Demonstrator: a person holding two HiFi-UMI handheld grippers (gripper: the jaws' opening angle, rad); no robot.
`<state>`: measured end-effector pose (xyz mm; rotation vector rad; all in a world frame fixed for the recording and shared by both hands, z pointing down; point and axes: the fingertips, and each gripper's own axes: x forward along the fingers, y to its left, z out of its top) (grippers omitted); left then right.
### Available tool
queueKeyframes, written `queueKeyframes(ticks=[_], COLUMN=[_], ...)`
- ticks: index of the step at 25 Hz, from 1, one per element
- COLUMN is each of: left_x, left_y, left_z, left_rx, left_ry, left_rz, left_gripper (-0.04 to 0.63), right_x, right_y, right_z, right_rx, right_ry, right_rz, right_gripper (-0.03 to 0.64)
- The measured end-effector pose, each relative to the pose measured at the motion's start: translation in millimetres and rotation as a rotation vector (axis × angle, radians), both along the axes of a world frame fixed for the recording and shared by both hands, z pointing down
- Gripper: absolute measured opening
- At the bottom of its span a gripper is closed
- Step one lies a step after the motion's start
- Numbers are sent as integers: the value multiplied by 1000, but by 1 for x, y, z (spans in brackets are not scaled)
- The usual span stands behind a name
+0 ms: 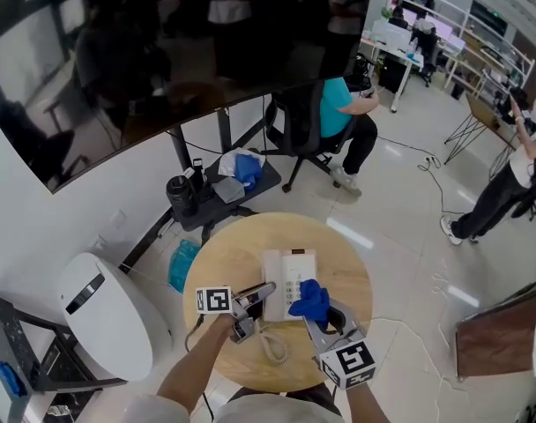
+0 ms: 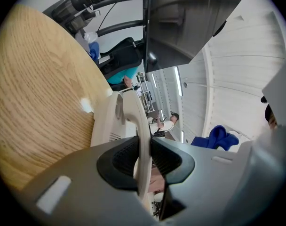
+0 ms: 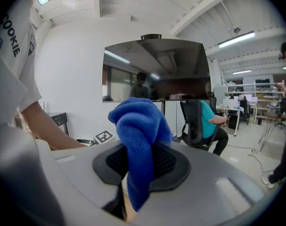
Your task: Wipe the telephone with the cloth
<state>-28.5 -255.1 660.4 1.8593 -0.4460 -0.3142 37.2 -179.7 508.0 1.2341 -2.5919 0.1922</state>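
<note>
Clamping the pale handset point(image 2: 131, 121) edge-on between its dark ribbed pads, the left tool point(image 2: 144, 161) holds it over the round wooden table point(image 1: 224, 258), at the lower centre of the head view. The handset's far end reaches toward the cream telephone base point(image 1: 290, 276), which lies flat in the middle of the table with its keypad facing up. A coiled cord point(image 1: 273, 346) curls on the table just below the base in the frame, near the left tool. The right tool point(image 3: 140, 163) is clenched on a blue cloth point(image 3: 138, 124); the bunched cloth rises above the pads and a tail hangs below them. In the head view the cloth overlaps the base's lower right corner; whether it touches the base cannot be told. A large dark screen point(image 1: 162, 51) fills the top of that frame, and a person in a teal shirt point(image 1: 337, 108) sits on an office chair at the upper right.
</note>
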Motion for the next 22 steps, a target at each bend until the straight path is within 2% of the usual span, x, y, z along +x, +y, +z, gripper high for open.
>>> queueKeyframes(ticks=[4,10,17,22], left_x=[-1,2,-5,-12], left_y=[-2,1,-1,-2], left_z=[11,7,16,19], left_rx=[-21,-68,-116,-121], left_ry=[14,86,33,0], left_rz=[13,42,41,26], left_gripper=[75,77,94,125], right_x=[2,3,-9,-10], right_y=[-3,-3,-2,0], right_z=[4,5,8,8], right_rx=[-8,-16,-23,-24], right_ry=[7,7,7,3], right_rz=[6,5,-22,-23], right_gripper=[87,87,87,87])
